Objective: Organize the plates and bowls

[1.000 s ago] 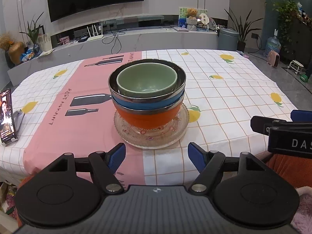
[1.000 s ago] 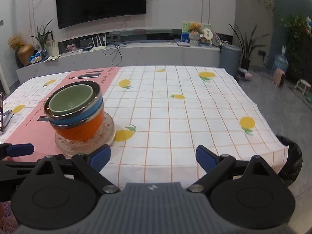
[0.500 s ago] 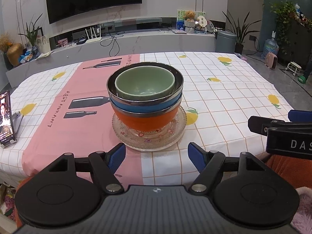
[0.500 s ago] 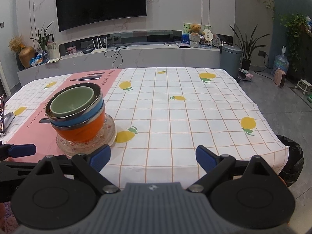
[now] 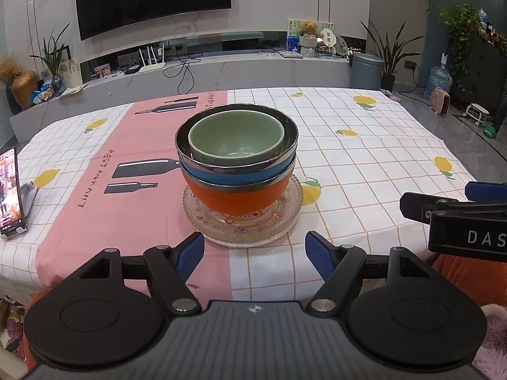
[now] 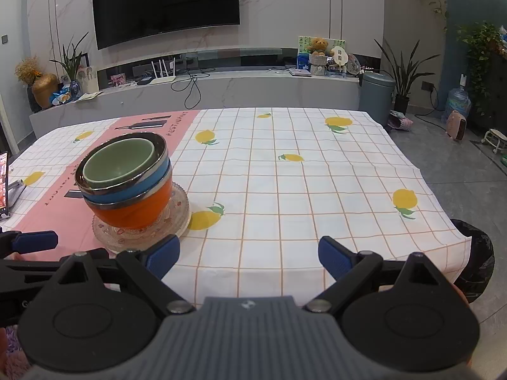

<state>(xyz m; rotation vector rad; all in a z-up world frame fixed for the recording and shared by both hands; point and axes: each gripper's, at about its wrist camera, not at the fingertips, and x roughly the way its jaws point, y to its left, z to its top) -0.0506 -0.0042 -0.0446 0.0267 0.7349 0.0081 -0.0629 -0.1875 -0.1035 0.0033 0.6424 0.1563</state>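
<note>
Behind your table runs a long marble ledge under a wall-mounted television (image 6: 164, 3), cluttered with small items too far off to identify. On the tablecloth (image 5: 364, 158), checked white with lemons and a pink panel, the stack sits near your edge: a green bowl (image 5: 236, 137) nested in a steel-rimmed blue bowl (image 5: 234, 175), that one inside an orange bowl (image 5: 237, 198), all on a clear glass plate (image 5: 244, 231). Whether more than one plate lies beneath is hard to tell; the glass rims blur together, and the bowls hide the plate's centre. Most of the blue and orange bowls' insides are hidden too.

Your left gripper (image 5: 255, 255) hangs just short of the plate with its jaws spread wide and nothing between them. Your right gripper (image 6: 250, 258) is also spread wide and empty, off to the stack's right over bare cloth; in its view the left pad overlaps the plate's near rim, so contact cannot be judged. At the table's left edge a phone (image 5: 8, 190) stands on a holder, cut off by the frame. A dark round object (image 6: 475, 259) past the table's right corner is only partly visible.
</note>
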